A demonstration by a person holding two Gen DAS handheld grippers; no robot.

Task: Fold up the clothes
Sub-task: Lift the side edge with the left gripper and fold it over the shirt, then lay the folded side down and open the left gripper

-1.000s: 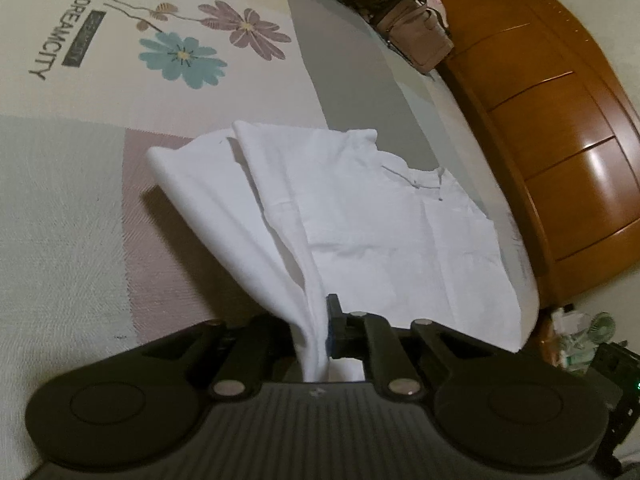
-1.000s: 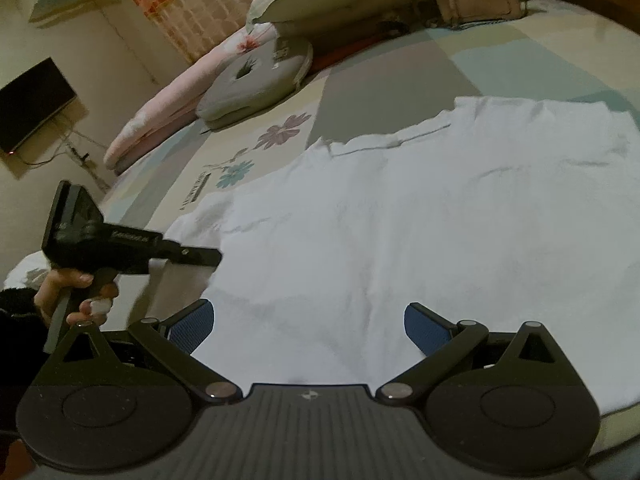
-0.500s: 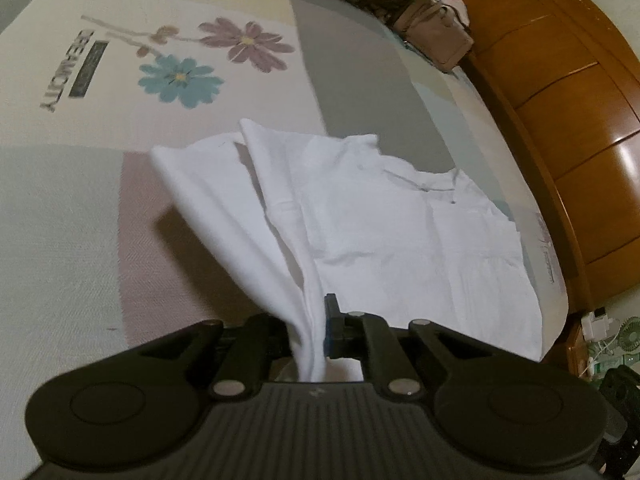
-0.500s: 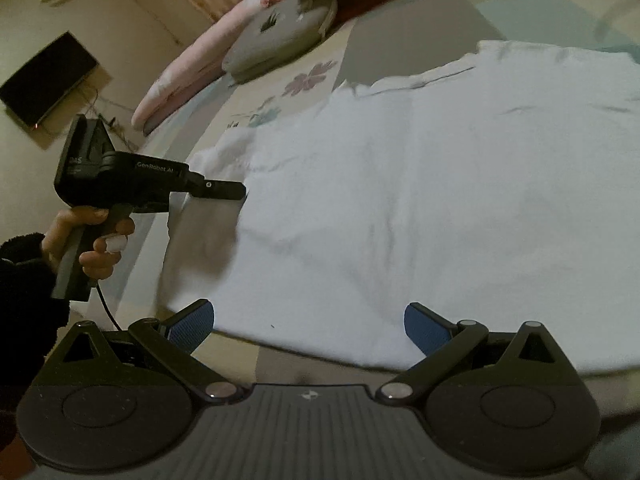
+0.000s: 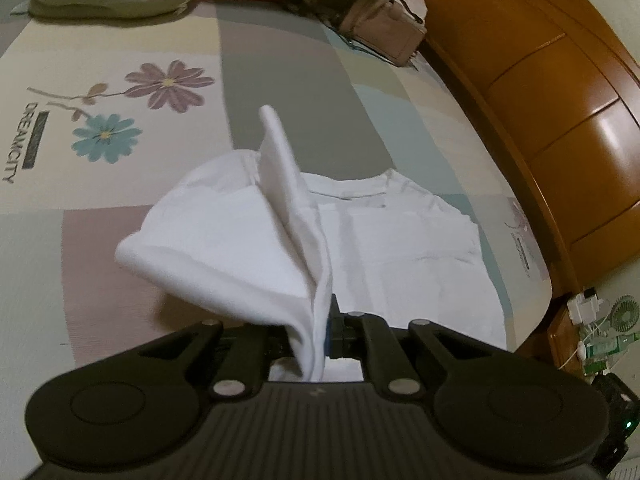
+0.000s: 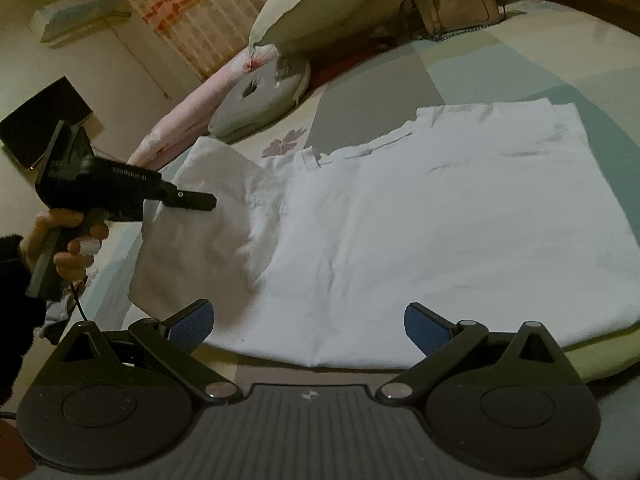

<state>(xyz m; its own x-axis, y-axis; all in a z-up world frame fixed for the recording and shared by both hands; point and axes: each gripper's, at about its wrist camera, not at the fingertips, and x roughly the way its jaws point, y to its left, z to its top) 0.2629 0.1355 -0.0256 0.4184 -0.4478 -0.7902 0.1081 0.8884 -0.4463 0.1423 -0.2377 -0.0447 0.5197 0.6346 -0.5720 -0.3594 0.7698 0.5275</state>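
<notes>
A white T-shirt (image 6: 420,232) lay spread on the patchwork bedspread (image 5: 120,60), its collar end toward the pillows and its hem toward the near edge of the bed, so that its long axis ran from the near edge up toward the head of the bed. The left gripper (image 5: 320,336) had its jaws pressed together on a fold of the shirt's left side, and the cloth rose from the bed in a lifted flap, its sleeve standing up as a narrow peak above the rest of the shirt. In the right wrist view the same gripper (image 6: 200,201) showed from the side, held in a person's hand (image 6: 68,240) with a dark sleeve (image 6: 16,280), and the raised cloth hung from its tip in a loose, sagging sheet, while the right part of the shirt stayed flat on the bed. The right gripper (image 6: 308,324) hung over the hem at the near edge of the bed with its blue-padded fingers (image 6: 192,322) wide apart and nothing between them. A grey cushion (image 6: 260,96) and a pale pillow (image 6: 320,12) lay toward the head of the bed, with a beige handbag (image 6: 456,0) beside them. A wooden headboard (image 5: 560,100) curved along the right of the bed in the left wrist view.
</notes>
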